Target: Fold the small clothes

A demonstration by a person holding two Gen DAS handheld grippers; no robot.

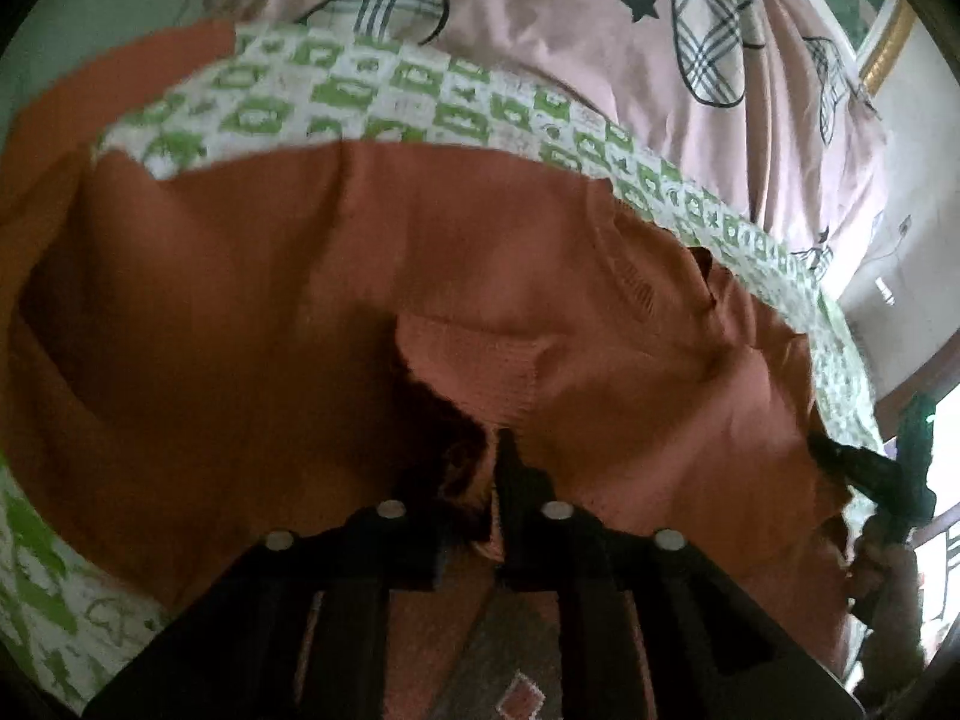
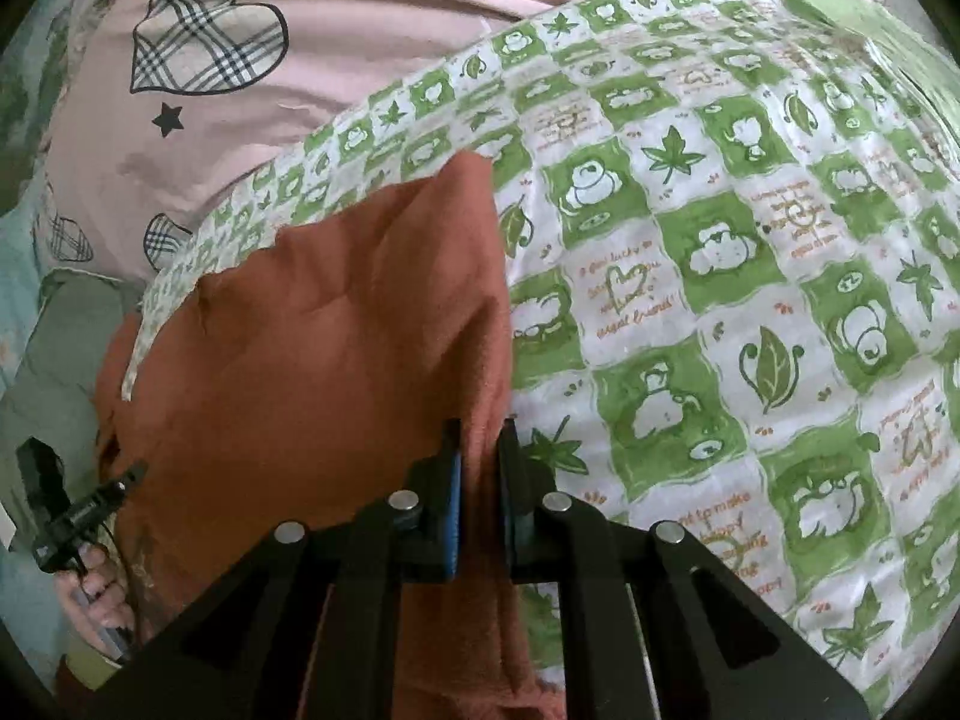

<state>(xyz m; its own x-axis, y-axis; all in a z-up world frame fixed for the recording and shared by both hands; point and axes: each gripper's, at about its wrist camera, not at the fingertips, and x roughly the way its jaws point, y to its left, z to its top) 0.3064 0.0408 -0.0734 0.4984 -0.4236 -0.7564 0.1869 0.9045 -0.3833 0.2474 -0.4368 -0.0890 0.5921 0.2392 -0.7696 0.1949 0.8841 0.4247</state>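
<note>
A rust-orange knit garment (image 1: 360, 276) lies spread on a green-and-white patterned sheet (image 1: 372, 90). My left gripper (image 1: 492, 450) is shut on a ribbed edge of the orange garment, which bunches up between the jaws. In the right wrist view the same orange garment (image 2: 336, 348) hangs in a long fold, and my right gripper (image 2: 480, 438) is shut on its right edge. The other gripper (image 2: 84, 510) and the hand holding it show at the lower left of the right wrist view, and the right one (image 1: 864, 468) shows at the right edge of the left wrist view.
The patterned sheet (image 2: 750, 276) covers the surface to the right. The person's pink top (image 1: 600, 24) with plaid hearts fills the far side in both views (image 2: 240, 60). A wall and a gold-framed object (image 1: 888, 42) sit at the upper right.
</note>
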